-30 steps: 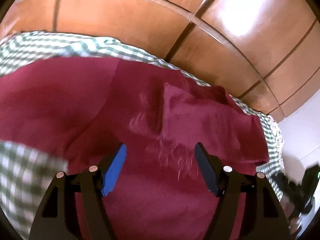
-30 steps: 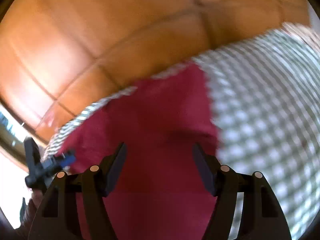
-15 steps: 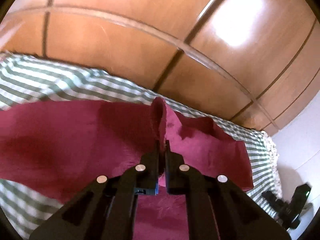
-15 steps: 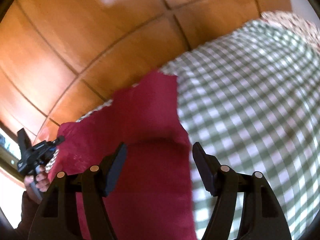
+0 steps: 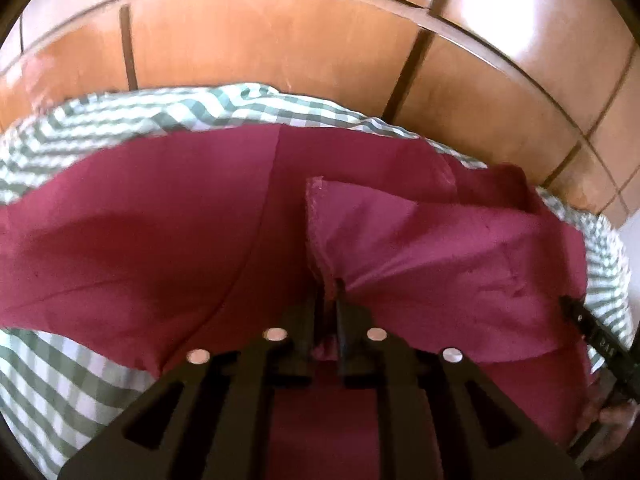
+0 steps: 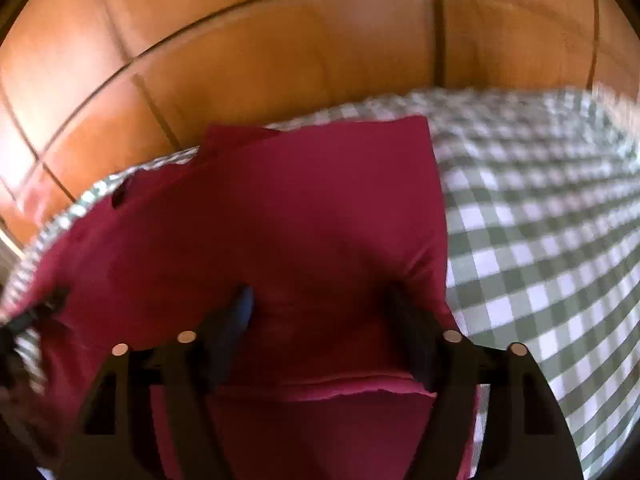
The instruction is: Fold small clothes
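Note:
A dark red garment lies on the green-and-white checked cloth. My left gripper is shut on a raised fold of the red garment, which stands up from the jaws. In the right wrist view the same garment fills the middle. My right gripper is open, its fingers low over the garment near its right edge, with a hem crossing below them. The other gripper shows at the right edge of the left wrist view.
The checked cloth spreads to the right of the garment. Brown wooden panels stand close behind the far edge of the cloth. A hand shows at the lower right of the left wrist view.
My left gripper went from open to shut on a fold of the garment and has pulled it up and nearer. My right gripper stayed open and dropped closer to the garment.

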### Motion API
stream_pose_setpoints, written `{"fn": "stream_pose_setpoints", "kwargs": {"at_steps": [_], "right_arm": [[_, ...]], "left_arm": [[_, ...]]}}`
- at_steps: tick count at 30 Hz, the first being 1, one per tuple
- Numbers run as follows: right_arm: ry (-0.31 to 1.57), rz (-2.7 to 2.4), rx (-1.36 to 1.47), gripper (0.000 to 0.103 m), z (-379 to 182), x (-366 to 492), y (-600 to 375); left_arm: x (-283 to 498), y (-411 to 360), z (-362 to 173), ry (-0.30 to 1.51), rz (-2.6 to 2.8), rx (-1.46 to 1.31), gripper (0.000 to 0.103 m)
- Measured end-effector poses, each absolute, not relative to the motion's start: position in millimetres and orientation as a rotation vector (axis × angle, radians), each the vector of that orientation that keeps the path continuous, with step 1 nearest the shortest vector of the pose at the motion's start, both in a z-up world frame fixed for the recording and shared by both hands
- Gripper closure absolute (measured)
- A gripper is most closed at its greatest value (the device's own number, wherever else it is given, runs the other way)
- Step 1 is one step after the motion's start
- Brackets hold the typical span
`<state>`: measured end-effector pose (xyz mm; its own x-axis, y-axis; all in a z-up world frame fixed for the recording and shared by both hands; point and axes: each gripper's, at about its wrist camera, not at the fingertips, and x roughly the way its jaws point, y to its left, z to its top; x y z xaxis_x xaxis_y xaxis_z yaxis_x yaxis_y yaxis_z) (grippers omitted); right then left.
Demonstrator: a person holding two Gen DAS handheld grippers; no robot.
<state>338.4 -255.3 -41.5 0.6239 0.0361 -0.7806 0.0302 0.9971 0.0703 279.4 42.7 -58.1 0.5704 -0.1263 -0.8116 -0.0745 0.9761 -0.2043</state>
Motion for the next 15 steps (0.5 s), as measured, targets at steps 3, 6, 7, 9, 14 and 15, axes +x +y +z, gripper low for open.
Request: {"fn": "stream_pose_setpoints", "kwargs": {"at_steps": [3, 6, 7, 9, 14, 15], "right_arm": [[0.899, -0.02, 0.05, 0.03, -33.9, 333.9, -247.6], [0.867, -0.023, 0.033, 0.028, -20.4, 316.3, -241.1], [0.858, -0.02, 0.031, 0.025, -17.3, 309.0, -237.8], [0.847, 0.007, 0.034, 0.025, -13.2, 290.5, -228.8], [0.868, 0.074, -0.056, 0.024, -27.5, 256.0, -191.0], [0.879, 0.082, -0.08, 0.024, -34.4, 251.9, -183.3]], "left_arm": [[269.1, 53.6, -49.7, 0.928, -0.032, -0.26, 0.054], [252.3, 74.5, -39.7, 0.877, 0.011, -0.319, 0.046], [245.6, 83.1, -38.4, 0.864, 0.025, -0.346, 0.046], [230.1, 101.6, -37.9, 0.852, 0.059, -0.386, 0.046], [189.1, 156.2, -52.5, 0.865, 0.12, -0.532, 0.046], [181.3, 167.9, -54.7, 0.863, 0.134, -0.564, 0.047]]}}
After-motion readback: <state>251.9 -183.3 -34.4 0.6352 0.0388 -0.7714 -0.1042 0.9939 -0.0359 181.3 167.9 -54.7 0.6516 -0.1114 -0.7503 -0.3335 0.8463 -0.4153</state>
